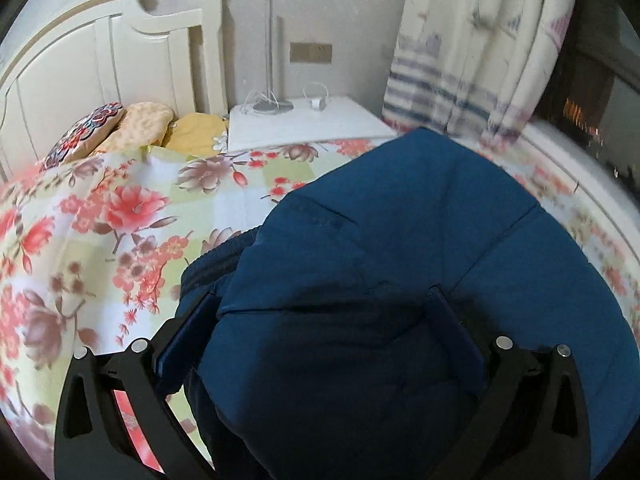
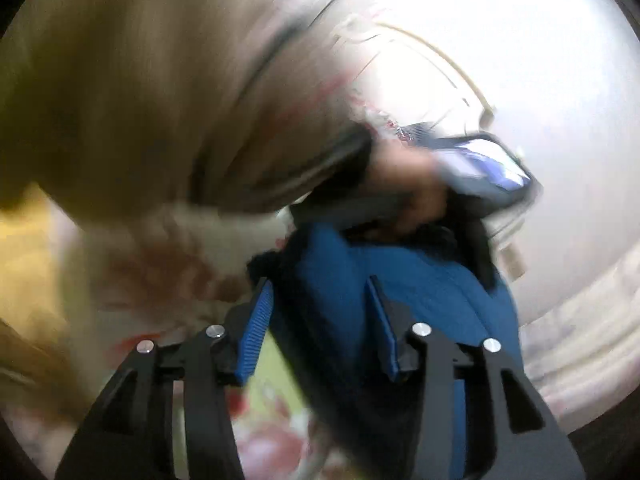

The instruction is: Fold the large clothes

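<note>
Left gripper (image 1: pixel 320 320), fingers spread around bunched blue quilted garment (image 1: pixel 400 240) on the floral bed (image 1: pixel 120 220); right gripper (image 2: pixel 320 320) straddles it too, grip unclear. Pinch layers firmly together.

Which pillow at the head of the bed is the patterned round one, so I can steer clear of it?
Start at the cream headboard in the left wrist view, then drop to where the floral bedspread ends. Three cushions lie there in a row; the round pillow is leftmost, the only one with a red and blue pattern, beside two plain yellow ones.
</note>
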### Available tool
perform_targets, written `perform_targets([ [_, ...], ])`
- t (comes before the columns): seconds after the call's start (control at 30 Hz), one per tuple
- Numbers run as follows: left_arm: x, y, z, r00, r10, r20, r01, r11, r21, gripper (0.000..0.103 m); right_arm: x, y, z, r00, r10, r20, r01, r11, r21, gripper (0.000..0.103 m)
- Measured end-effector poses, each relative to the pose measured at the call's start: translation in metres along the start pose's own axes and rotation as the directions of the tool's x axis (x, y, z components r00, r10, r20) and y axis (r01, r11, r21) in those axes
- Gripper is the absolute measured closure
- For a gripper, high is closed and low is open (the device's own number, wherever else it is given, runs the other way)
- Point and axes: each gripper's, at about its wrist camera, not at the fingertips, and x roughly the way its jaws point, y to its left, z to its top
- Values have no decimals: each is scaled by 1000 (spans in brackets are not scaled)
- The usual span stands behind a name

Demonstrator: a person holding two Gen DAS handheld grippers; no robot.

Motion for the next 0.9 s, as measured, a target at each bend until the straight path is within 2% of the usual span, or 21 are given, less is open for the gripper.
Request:
perform_targets([
  [0.03,0,-1,0,1000,1,4,-1,1000,0,4,-18,-13,-7,1000,-14,23,13,999,51,44],
  [0.1,0,-1,1,1000,3,6,-3,1000,4,4,-48,-39,-35,993,-117,19,114,984,134,38],
  [0.17,1,-1,2,1000,-2,10,2,1000,0,4,-60,-66,-72,984,-161,-71,174,951,255,37],
  [0.23,0,0,0,1000,-7,21,7,1000,-7,4,-60,-89,-101,982,-135,-132,177,900,398,38],
  [0.3,0,0,0,1000,-5,25,6,1000,-8,4,-52,-111,-128,982,-82,-168,161,827,539,38],
  [0.37,-1,-2,0,1000,4,27,-4,1000,-3,4,-38,-116,-141,986,-38,-165,129,796,591,39],
  [0.43,-2,-2,0,1000,9,27,-9,1000,-2,4,-14,-121,-143,985,-13,-172,114,797,593,51],
  [0.53,-1,1,0,1000,7,20,-7,1000,-19,4,-7,-121,-128,979,-65,-192,165,806,569,69],
  [0.57,-1,4,0,1000,5,21,-5,1000,-27,4,-19,-113,-114,975,-143,-172,212,836,507,70],
  [0.6,-1,9,-1,1000,-4,24,5,999,-41,4,-28,-105,-101,971,-187,-146,235,852,468,70],
  [0.67,0,23,-4,998,-52,23,54,994,-97,4,-32,-98,-93,966,-230,-118,258,874,412,71],
  [0.7,1,26,-4,999,-48,21,50,993,-110,4,-20,-96,-101,961,-237,-142,274,882,384,71],
  [0.77,0,20,-3,999,-35,29,38,994,-101,4,7,-93,-122,952,-195,-235,273,889,367,70],
  [0.83,-1,13,-3,999,-3,33,6,997,-74,4,2,-93,-121,954,-182,-238,265,882,389,69],
  [0.9,-1,17,-4,999,-13,32,15,996,-89,4,0,-101,-117,954,-136,-268,237,890,391,66],
])
